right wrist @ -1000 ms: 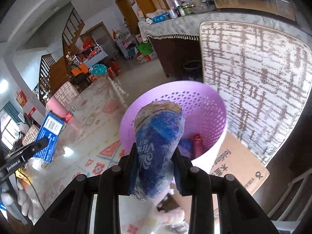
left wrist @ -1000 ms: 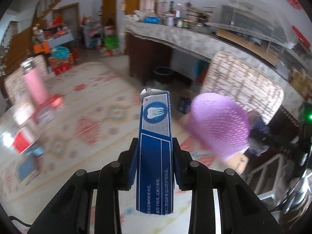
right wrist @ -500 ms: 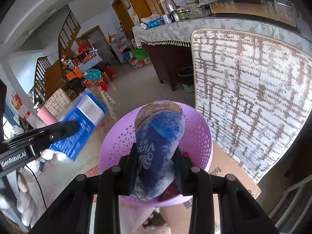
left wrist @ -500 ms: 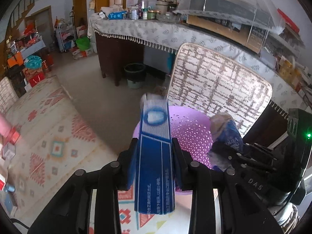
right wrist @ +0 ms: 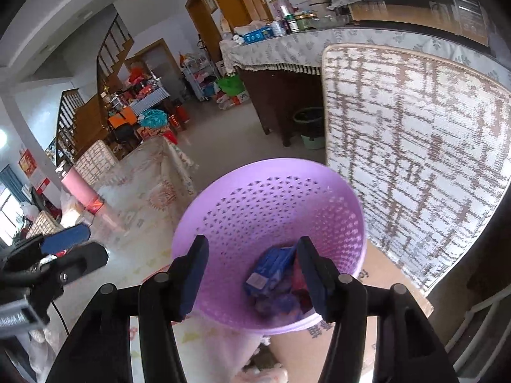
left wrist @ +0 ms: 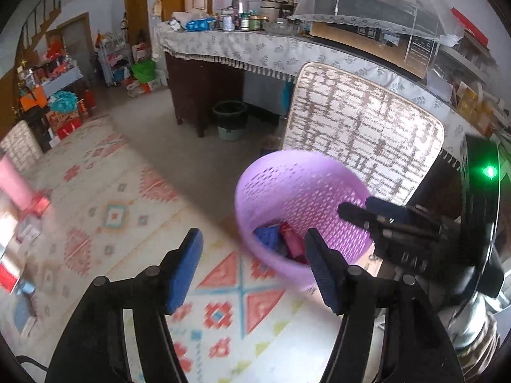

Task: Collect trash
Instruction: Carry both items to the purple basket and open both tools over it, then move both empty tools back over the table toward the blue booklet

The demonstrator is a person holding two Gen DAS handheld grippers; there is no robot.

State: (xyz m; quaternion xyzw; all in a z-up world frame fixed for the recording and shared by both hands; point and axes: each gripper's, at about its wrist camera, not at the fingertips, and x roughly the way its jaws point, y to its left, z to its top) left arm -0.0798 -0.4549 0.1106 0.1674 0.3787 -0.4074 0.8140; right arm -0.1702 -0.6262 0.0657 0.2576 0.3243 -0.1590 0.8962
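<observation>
A purple perforated basket (left wrist: 281,175) (right wrist: 271,204) stands on the floor beside the patterned rug. Inside it lie a blue toothpaste box (right wrist: 271,268), a blue wrapper (left wrist: 268,236) and red trash (left wrist: 292,241). My left gripper (left wrist: 254,266) hangs just left of the basket's near rim, its jaws opening with nothing between them. My right gripper (right wrist: 252,274) hovers over the basket's near side, its jaws also opening and empty. In the left wrist view the right gripper (left wrist: 370,210) reaches over the basket from the right. In the right wrist view the left gripper (right wrist: 73,245) shows at the left edge.
A woven chair back (left wrist: 361,131) (right wrist: 415,146) stands right behind the basket. A flattened cardboard box (right wrist: 383,274) lies under it. A dark bin (left wrist: 230,118) sits under the cloth-covered counter (left wrist: 255,48). A pink cylinder (right wrist: 78,188) and small boxes lie on the rug at the left.
Both grippers were shut on trash, the left on the blue toothpaste box and the right on the blue wrapper. Both have opened over the basket and those items now lie inside it.
</observation>
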